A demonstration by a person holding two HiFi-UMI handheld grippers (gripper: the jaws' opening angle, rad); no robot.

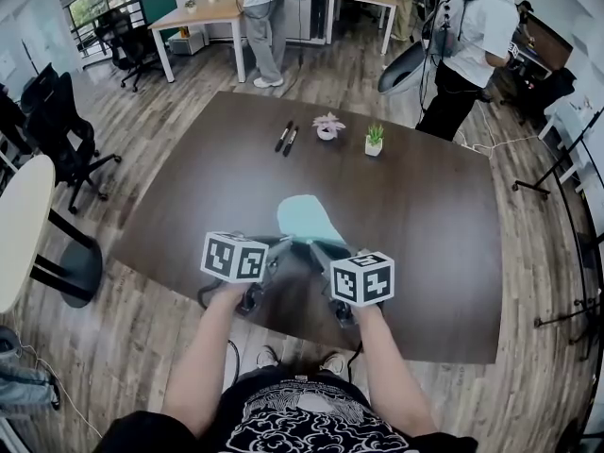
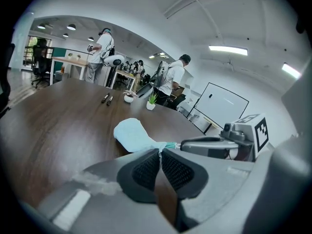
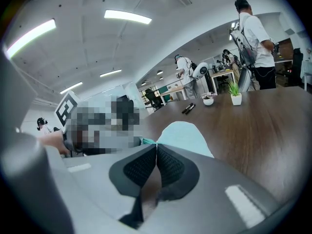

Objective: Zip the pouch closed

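A light blue pouch point(image 1: 307, 220) lies flat on the dark brown table point(image 1: 425, 215), its narrow end towards me. My left gripper point(image 1: 283, 245) sits at that near end from the left. In the left gripper view the left gripper point(image 2: 160, 151) has its jaws shut, with a thin edge of the pouch point(image 2: 132, 133) pinched at their tips. My right gripper point(image 1: 317, 249) meets the same end from the right. Its jaws are shut too point(image 3: 156, 146), at the teal zip end of the pouch point(image 3: 185, 135). The zip itself is hidden behind the jaws.
Two dark pens point(image 1: 286, 137), a small pink plant pot point(image 1: 327, 126) and a green plant pot point(image 1: 375, 140) stand at the table's far side. People stand beyond the table. Office chairs point(image 1: 57, 121) and a round white table point(image 1: 19, 225) are at the left.
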